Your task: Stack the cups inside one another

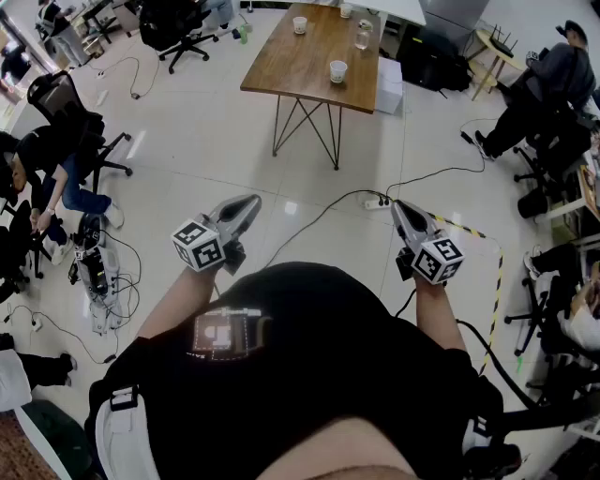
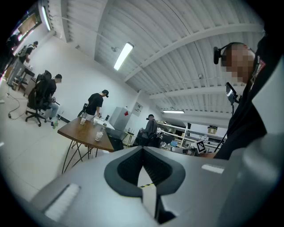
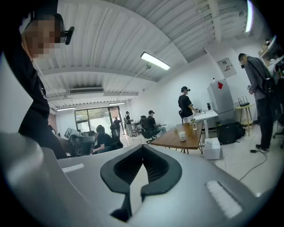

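Far ahead stands a wooden table (image 1: 300, 66) with white paper cups on it: one near its front right edge (image 1: 338, 71), one further back (image 1: 300, 25), and a clear glass (image 1: 363, 37). My left gripper (image 1: 251, 202) and right gripper (image 1: 397, 206) are held in front of my body, well short of the table, both shut with nothing between the jaws. In the left gripper view the shut gripper (image 2: 143, 149) points towards the table (image 2: 80, 131) and a cup (image 2: 99, 136). In the right gripper view the shut gripper (image 3: 143, 147) faces the table (image 3: 171, 141) and a cup (image 3: 182, 135).
Cables and a power strip (image 1: 375, 202) lie on the tiled floor between me and the table. A white box (image 1: 389, 84) stands by the table's right side. Seated people and office chairs (image 1: 70, 112) line both sides. Yellow-black tape (image 1: 494, 272) marks the floor at right.
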Tool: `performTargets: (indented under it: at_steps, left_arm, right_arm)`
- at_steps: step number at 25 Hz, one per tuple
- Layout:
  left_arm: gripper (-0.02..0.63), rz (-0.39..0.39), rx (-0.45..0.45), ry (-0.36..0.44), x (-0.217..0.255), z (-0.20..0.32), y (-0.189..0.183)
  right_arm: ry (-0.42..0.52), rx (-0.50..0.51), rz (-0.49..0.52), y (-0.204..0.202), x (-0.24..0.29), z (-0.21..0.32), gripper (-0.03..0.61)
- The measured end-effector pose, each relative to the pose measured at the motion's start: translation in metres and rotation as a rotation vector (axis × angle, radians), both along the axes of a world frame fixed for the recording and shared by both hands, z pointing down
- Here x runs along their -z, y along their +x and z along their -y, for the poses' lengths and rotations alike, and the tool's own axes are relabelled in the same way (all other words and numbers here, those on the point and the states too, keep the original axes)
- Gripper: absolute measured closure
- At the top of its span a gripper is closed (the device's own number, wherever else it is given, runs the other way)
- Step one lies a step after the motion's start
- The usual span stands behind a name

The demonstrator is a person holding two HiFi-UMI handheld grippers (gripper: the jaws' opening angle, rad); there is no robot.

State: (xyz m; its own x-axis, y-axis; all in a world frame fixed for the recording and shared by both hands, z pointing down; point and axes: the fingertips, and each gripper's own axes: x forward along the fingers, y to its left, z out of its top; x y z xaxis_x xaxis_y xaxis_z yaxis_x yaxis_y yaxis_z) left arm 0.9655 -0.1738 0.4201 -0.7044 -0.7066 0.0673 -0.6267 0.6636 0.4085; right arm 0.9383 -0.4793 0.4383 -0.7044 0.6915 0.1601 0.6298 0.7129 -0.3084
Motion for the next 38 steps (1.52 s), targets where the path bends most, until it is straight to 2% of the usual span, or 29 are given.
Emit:
performTargets:
  at_steps: [6,12,16,23,27,33,38]
  left_arm:
    - [0.612,-0.006,0.005,0.011,-0.005,-0.010,-0.021]
    - [0.612,-0.008,-0.020,0.043,-0.017,-0.042,-0.064]
    - [0.612,-0.012,-0.069,0.053,-0.020,-0.084,-0.114]
    - [0.612,-0.001,-0.159,0.008,-0.012,-0.156,-0.214]
    - [0.612,-0.011,-0.175,-0.001,-0.018,-0.187,-0.263]
    - [0.612,-0.018,-0.169,0.014,-0.024,-0.176,-0.324]
    - [0.612,0.001,-0.124,0.006,-0.022,-0.143,-0.382]
  right_arm:
    - [-0.001,0.006,-0.009,-0.024,-0.006,-0.010,0.565]
    - [0.031,0.000,-0.014,-0.057,-0.013,-0.046,0.565]
    - [0.040,-0.062,-0.014,-0.100,-0.010,-0.078,0.565]
    - [-0.023,-0.164,-0.027,-0.189,-0.001,-0.139,0.565]
    - [-0.017,-0.174,-0.030,-0.227,-0.004,-0.170,0.565]
    - [0.007,-0.151,-0.064,-0.280,-0.015,-0.164,0.563]
    - [-0.006,-0.099,-0.037,-0.354,-0.013,-0.136,0.565]
